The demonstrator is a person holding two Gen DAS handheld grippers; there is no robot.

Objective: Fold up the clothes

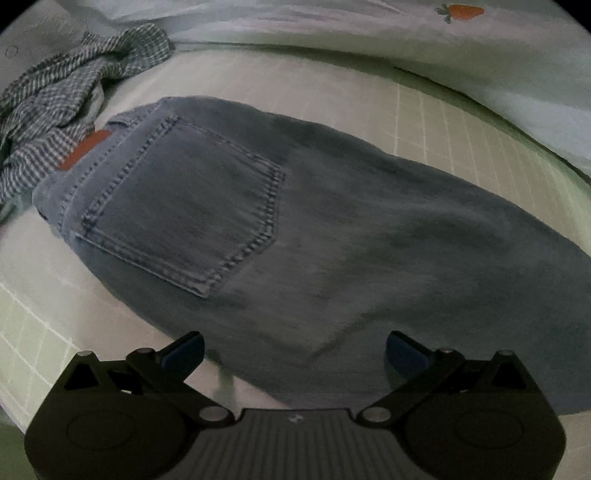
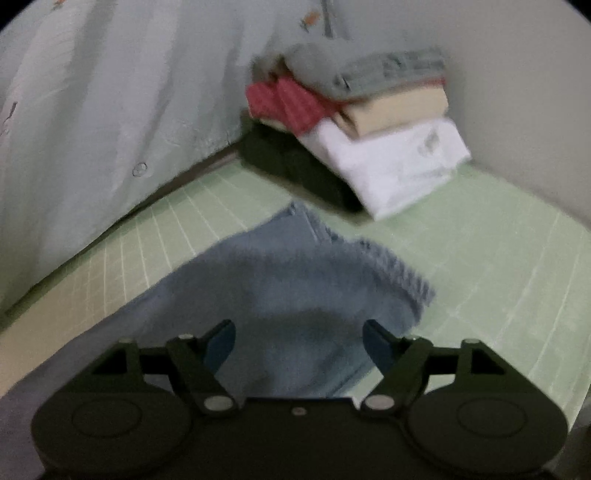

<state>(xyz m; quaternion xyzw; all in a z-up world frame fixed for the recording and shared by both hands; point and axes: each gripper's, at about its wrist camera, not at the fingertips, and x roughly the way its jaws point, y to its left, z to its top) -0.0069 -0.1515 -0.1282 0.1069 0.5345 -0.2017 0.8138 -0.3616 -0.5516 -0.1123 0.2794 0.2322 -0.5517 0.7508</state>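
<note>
Pale green sheet (image 2: 480, 258) with a white grid covers the surface on which everything lies; a light quilt (image 1: 332, 29) printed with small carrots rises along its far edge in both views. Left wrist view: the jeans (image 1: 332, 229) lie flat on the sheet, back side up, with a stitched back pocket (image 1: 181, 206) and an orange-brown waistband patch (image 1: 86, 149) visible; the waistband end points toward a crumpled checked shirt (image 1: 66, 107), which lies just beside it and seems to touch it at the patch. The left gripper (image 1: 294, 349) hangs over the lower edge of the jeans, its blue-padded fingers (image 1: 184, 350) spread wide with nothing between them, the pads clear of the denim. Right wrist view, somewhat blurred: the frayed hem end of the jeans (image 2: 295, 280) lies on the sheet directly ahead of the right gripper (image 2: 299, 341); its jaws stand well apart, with denim seen below the gap but not pinched by the pads. Beyond the hem, near the corner where quilt and wall meet, sits a stack of folded clothes (image 2: 354, 125): a grey piece on top, then beige and red pieces, a white piece below, and a dark one at the bottom; stack and hem lie near one another but apart.
</note>
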